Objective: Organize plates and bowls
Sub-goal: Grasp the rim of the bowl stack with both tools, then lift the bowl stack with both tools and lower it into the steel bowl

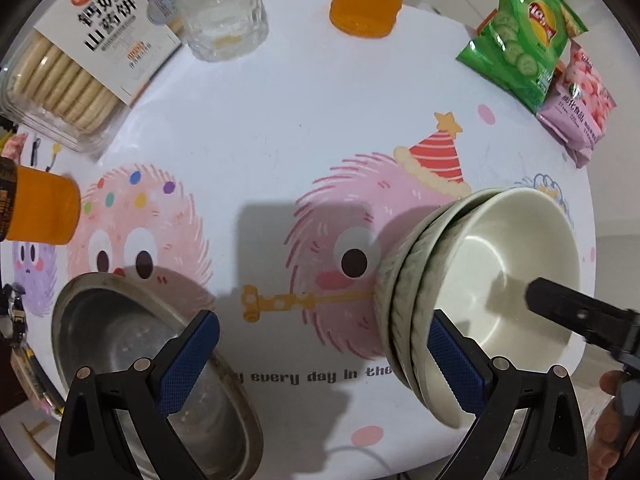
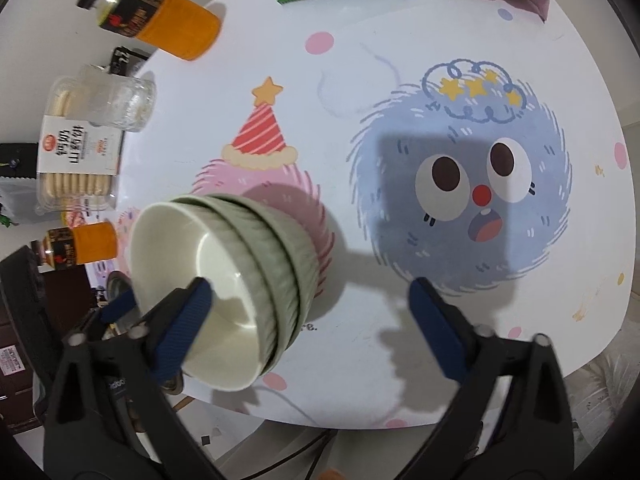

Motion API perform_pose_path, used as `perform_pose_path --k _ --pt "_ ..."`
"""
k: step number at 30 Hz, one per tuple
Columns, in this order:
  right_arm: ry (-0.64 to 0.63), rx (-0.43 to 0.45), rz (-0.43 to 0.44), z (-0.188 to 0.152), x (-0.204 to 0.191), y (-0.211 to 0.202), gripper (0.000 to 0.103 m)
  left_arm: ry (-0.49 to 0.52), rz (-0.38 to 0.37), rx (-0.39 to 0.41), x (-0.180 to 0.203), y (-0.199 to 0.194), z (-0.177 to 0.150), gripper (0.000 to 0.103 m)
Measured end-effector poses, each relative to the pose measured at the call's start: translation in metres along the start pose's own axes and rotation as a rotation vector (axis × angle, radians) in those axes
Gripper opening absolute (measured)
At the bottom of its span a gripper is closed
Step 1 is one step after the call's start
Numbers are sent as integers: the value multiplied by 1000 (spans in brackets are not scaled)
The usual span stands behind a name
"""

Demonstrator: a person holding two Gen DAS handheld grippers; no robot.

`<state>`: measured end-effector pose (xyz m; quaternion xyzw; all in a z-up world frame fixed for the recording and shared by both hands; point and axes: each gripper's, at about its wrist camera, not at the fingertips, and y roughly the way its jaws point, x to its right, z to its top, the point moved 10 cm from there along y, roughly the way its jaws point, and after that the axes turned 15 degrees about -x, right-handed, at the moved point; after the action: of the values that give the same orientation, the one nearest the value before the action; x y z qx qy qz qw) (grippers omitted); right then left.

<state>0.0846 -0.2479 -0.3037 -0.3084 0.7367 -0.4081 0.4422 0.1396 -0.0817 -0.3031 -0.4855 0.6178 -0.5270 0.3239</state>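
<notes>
A stack of three pale green bowls (image 1: pixel 492 276) (image 2: pixel 240 280) stands on the cartoon-print tablecloth (image 1: pixel 280 120). A steel bowl (image 1: pixel 120 344) sits to its left in the left wrist view. My left gripper (image 1: pixel 323 316) is open, one pad over the steel bowl and the other against the outside of the stack's rim. My right gripper (image 2: pixel 309 282) is open too. Its left finger (image 2: pixel 184 320) reaches inside the top bowl, and its right finger (image 2: pixel 436 324) hangs over bare cloth, so the stack's wall lies between them untouched. That inner finger (image 1: pixel 560 304) shows black in the left wrist view.
At the far side stand a biscuit box (image 1: pixel 76 60), a glass (image 1: pixel 228 20), an orange bottle (image 1: pixel 368 0) and snack bags (image 1: pixel 524 40). A second orange bottle (image 1: pixel 36 208) lies at the left. The table's near edge (image 2: pixel 360 428) runs just below the grippers.
</notes>
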Motion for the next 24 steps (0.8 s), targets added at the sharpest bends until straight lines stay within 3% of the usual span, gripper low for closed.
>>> perform_pose_path --k 3,4,8,12,15,19,22,24 --pt "-4 -20 -30 4 1 9 61 13 -13 -20 4 10 1 103" --pt "-6 -26 -40 4 3 12 58 19 -29 -13 6 10 2 103" --pt "-23 -28 -28 9 2 17 57 11 -110 -31 13 14 6 103" --pt "-54 -40 -11 14 -2 17 54 41 -127 -46 21 17 6 103" --pt "-74 -52 36 14 -8 18 36 59 -157 -43 34 13 5 89" --pt "-99 -60 35 12 -15 18 26 84 -253 -45 54 4 4 50" --pt "-123 -67 -3 13 -18 18 25 121 -206 -38 60 2 5 50" --pt "-127 -70 -9 13 -19 19 25 120 -221 -38 61 2 6 49"
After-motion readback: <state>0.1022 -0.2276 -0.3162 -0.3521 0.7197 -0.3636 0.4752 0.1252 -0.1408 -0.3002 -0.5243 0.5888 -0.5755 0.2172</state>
